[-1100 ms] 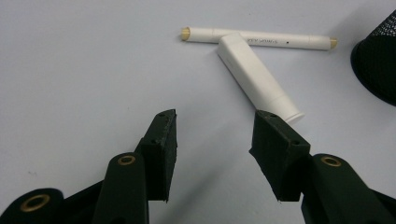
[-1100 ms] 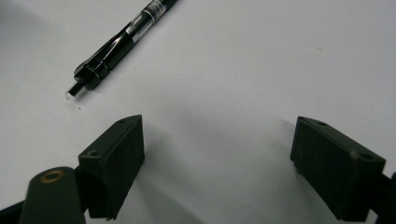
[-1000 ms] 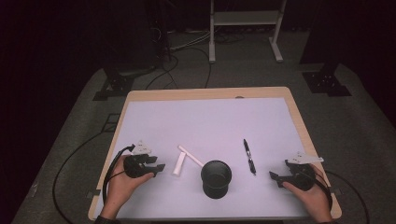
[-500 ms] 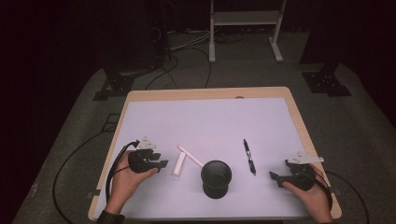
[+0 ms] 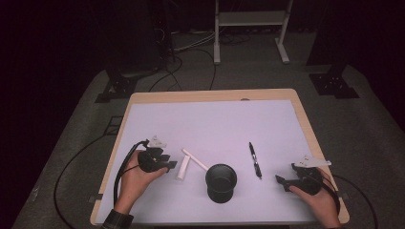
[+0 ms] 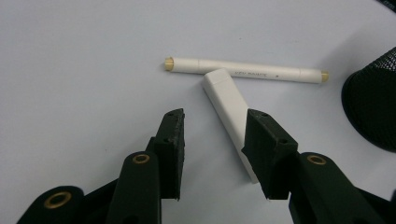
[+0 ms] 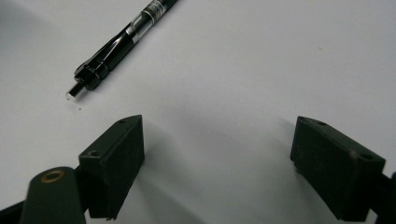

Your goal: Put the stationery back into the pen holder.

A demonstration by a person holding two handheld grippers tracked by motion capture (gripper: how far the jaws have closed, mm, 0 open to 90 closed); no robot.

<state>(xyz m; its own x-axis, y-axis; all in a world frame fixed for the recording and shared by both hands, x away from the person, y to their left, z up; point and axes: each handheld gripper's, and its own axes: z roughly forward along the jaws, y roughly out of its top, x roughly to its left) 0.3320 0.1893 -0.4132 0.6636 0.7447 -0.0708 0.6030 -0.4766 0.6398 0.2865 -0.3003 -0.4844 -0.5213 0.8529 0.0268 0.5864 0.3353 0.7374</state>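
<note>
Tabletop [image 5: 215, 119] with writing items, two handheld grippers.
Black mesh cup [image 5: 221, 182] at front centre; left gripper [image 6: 212, 140], jaws just closing but apart, astride the white flat stick [image 6: 229, 109] touching the white marker [image 6: 245, 70]; right gripper [image 7: 215, 158], jaws wide apart, near black pen [image 7: 119, 42].

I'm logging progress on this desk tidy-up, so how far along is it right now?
Nothing looks put away: in the high view the black mesh cup seems empty. The left gripper has just been closing beside the flat white stick, not yet gripping it. The white marker and black pen lie on the table; the right gripper rests open.
</note>
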